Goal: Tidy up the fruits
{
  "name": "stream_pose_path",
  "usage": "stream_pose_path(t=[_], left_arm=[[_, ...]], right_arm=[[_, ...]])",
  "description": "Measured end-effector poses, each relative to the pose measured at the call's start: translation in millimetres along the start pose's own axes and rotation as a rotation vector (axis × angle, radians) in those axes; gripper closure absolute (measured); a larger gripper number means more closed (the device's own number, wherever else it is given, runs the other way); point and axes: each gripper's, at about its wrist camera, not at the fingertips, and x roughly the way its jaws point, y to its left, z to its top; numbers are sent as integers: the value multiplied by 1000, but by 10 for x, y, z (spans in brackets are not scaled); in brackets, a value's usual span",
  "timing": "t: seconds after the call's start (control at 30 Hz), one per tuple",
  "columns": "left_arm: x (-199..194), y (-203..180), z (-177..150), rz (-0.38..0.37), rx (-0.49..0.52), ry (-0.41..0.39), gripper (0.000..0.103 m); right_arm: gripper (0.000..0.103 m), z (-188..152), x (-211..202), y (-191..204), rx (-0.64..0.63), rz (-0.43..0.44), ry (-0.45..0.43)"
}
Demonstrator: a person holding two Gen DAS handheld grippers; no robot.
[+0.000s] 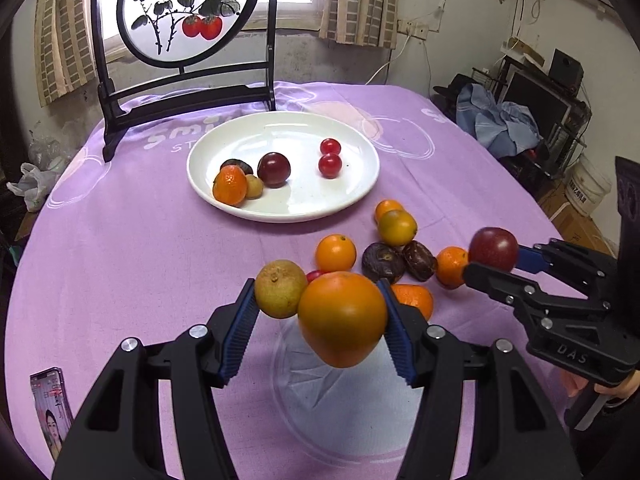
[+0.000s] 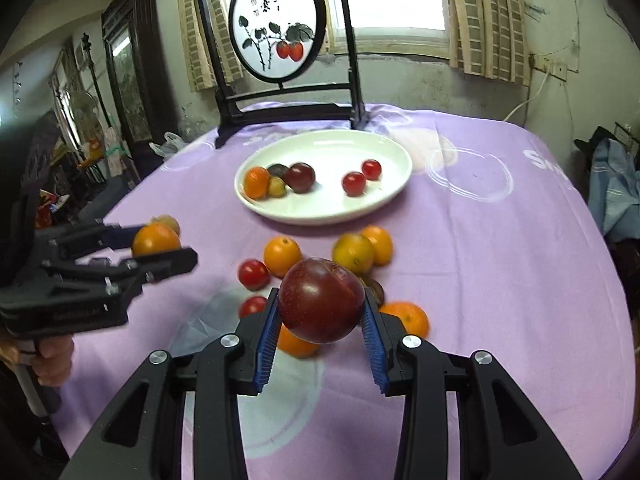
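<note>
In the left wrist view my left gripper [image 1: 316, 284] is shut on an orange [image 1: 342, 318] and a yellow-green citrus [image 1: 280, 288], squeezed side by side between its blue pads above the cloth. The right wrist view shows my right gripper [image 2: 320, 294] shut on a dark red plum [image 2: 320, 300], also lifted; this gripper appears at the right of the left wrist view [image 1: 494, 260]. Beyond both stands a white plate [image 1: 288, 136] holding a mandarin [image 1: 229, 185], a plum [image 1: 274, 169], two cherry tomatoes [image 1: 330, 165] and small dark and yellow fruits. Several loose oranges [image 1: 335, 253], dark fruits [image 1: 382, 262] and cherry tomatoes [image 2: 253, 274] lie between plate and grippers.
A black screen stand with a painted round panel [image 1: 180, 12] rises behind the plate. A phone [image 1: 50, 408] lies at the near left edge of the purple tablecloth [image 1: 140, 240]. A hand [image 2: 52, 360] grips the left gripper's handle. Cluttered furniture borders the table on both sides.
</note>
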Motion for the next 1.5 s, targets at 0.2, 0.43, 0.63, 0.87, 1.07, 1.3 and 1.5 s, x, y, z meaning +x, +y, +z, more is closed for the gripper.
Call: stream_pose_path(t=[0.2, 0.43, 0.63, 0.87, 1.07, 1.3, 1.5], left_arm=[[297, -1, -328, -46, 35, 133, 45], [585, -93, -563, -23, 74, 199, 44], [472, -121, -531, 32, 72, 139, 26], [235, -169, -663, 63, 39, 149, 26], [307, -308, -810, 14, 31, 196, 45], [490, -361, -696, 41, 11, 197, 49], [474, -335, -644, 29, 3, 177, 66]], right_arm=[[63, -148, 182, 104, -34, 61, 78], [63, -223, 165, 145, -41, 60, 80], [63, -278, 105, 135, -38, 67, 68], [63, -355, 43, 113, -38, 78, 61], [63, -412, -24, 100, -34, 81, 48], [63, -515, -40, -3, 1, 77, 59], [63, -528, -15, -22, 4, 70, 62]])
